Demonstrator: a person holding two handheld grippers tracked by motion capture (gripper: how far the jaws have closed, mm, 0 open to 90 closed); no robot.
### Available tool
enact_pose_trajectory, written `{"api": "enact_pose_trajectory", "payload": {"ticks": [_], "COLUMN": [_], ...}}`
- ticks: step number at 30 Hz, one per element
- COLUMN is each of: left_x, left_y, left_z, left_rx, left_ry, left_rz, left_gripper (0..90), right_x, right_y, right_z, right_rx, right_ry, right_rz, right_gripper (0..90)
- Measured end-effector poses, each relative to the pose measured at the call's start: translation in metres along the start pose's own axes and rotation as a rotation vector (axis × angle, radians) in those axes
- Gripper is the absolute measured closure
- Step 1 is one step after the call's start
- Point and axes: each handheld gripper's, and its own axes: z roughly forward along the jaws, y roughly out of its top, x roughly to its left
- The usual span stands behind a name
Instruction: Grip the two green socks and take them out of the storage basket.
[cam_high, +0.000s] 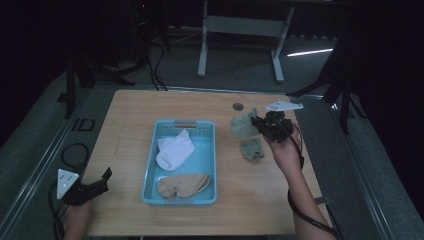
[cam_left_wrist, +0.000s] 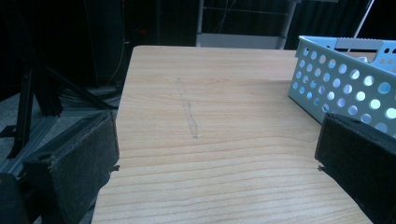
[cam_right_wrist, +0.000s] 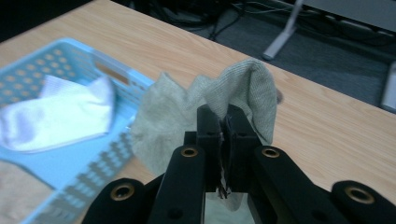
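The grey-green knitted sock (cam_right_wrist: 243, 88) hangs from our right tongs (cam_right_wrist: 224, 122), raised off the light wooden desk (cam_high: 125, 125) just right of the pale blue perforated plastic basket (cam_high: 150, 165). In the right gripper view the two black jaws are pressed tight together with a fold of that sock pinched between them, and the cloth drapes over both sides of the tips. In the high view the right tongs (cam_high: 260, 123) point towards the basket, with the sock bunched in front of them above the desk's right half.

A second grey-green sock (cam_high: 252, 149) lies crumpled on the desk just beneath and slightly nearer to us, close to the right hand (cam_high: 286, 150) but apart from the basket.

Our left tongs (cam_high: 106, 176) sit low at the desk's near left corner. In the left gripper view their jaws stand wide apart with nothing between them but bare wood, and the basket's holed wall (cam_left_wrist: 345, 88) shows just past the right-hand jaw. They touch no sock.

Inside the basket a white sock (cam_high: 175, 149) lies in the far half, and a tan, beige sock (cam_high: 184, 186) lies curled along the near wall. Between the held sock and the basket's inside stands the basket's right wall. A small round grey cable port (cam_high: 238, 106) is set into the desk near its far edge, beyond the raised sock. Past the desk, the white legs of another table (cam_high: 202, 55) stand on the dark floor.
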Motion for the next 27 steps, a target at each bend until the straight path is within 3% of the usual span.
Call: {"api": "enact_pose_trajectory", "payload": {"ticks": [19,27], "left_x": [0.0,-0.001], "left_y": [0.0,0.0], "left_z": [0.0,0.0], "left_rx": [0.0,0.0], "left_ry": [0.002,0.003], "left_rz": [0.002,0.004], "left_gripper": [0.0,0.0], "right_x": [-0.056,-0.08], "right_y": [-0.058,-0.095], "right_z": [-0.002,0.001], "right_rx": [0.046,0.103], "right_ry": [-0.108,-0.156], "right_rz": [0.146,0.206], "right_gripper": [86.5,86.5]}}
